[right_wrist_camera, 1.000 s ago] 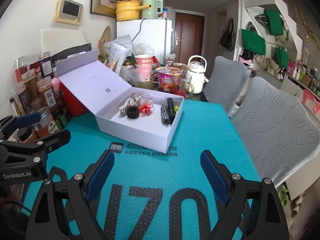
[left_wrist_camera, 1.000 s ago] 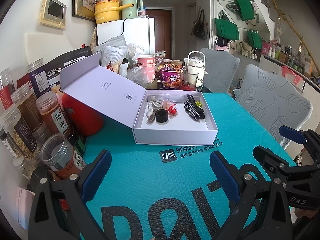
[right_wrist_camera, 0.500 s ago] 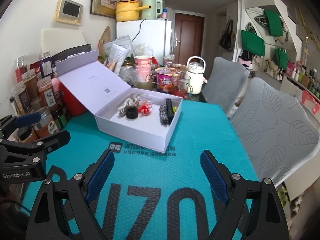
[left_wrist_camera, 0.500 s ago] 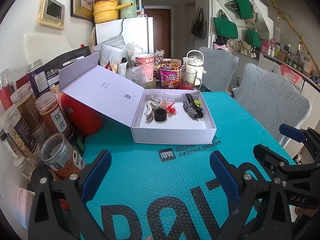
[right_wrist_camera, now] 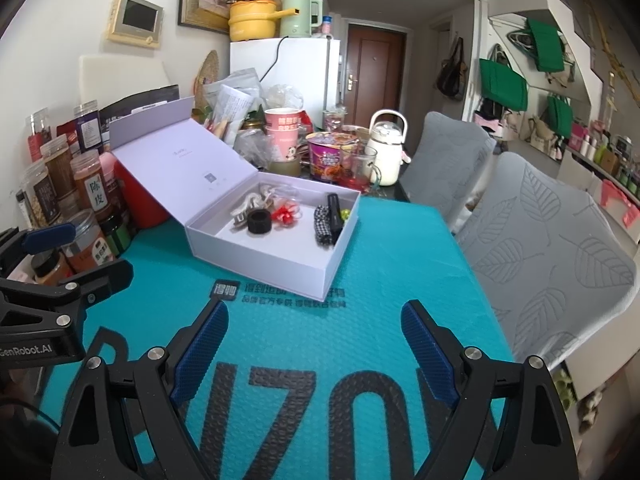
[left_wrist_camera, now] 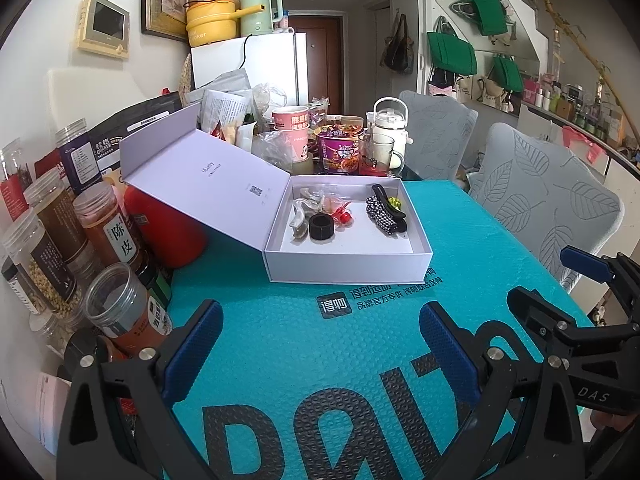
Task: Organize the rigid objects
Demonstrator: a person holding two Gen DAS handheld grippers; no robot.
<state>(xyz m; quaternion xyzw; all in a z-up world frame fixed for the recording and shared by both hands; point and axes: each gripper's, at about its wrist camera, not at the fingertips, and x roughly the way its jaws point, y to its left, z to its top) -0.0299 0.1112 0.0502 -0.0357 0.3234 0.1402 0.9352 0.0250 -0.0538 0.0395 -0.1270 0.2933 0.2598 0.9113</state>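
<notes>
Along the left edge of the surface (left_wrist_camera: pixel 280 340), a crowd of jars (left_wrist_camera: pixel 108 232) stands packed together, one clear jar (left_wrist_camera: pixel 120 312) just beside the left tool (left_wrist_camera: pixel 320 344). That tool hangs spread wide with nothing between its blue pads, low over the teal mat. A sideways swing from it could, I judge, topple the nearest jar and start the rest rolling.

Further right, the white box (left_wrist_camera: pixel 348 268) sits mid-surface with its lid (left_wrist_camera: pixel 200 184) thrown back and leaning on a red container (left_wrist_camera: pixel 168 228). Inside lie the task's small things: a black ring (left_wrist_camera: pixel 321 227), a red bow (left_wrist_camera: pixel 343 216), some pale clips (left_wrist_camera: pixel 300 216) and a checked hair clip (left_wrist_camera: pixel 380 212) touching a black one (left_wrist_camera: pixel 390 208). Everything loose seems already boxed, so closing the lid looks like the step left. The lid is broad and light; pushed from one corner it may twist, or the whole box may slide on the mat toward the cups (left_wrist_camera: pixel 296 132) and glass mug (left_wrist_camera: pixel 378 152) just behind.

On the right, the right tool (right_wrist_camera: pixel 316 340) is likewise spread and empty, near the edge; a reach across could knock it against the left tool.
</notes>
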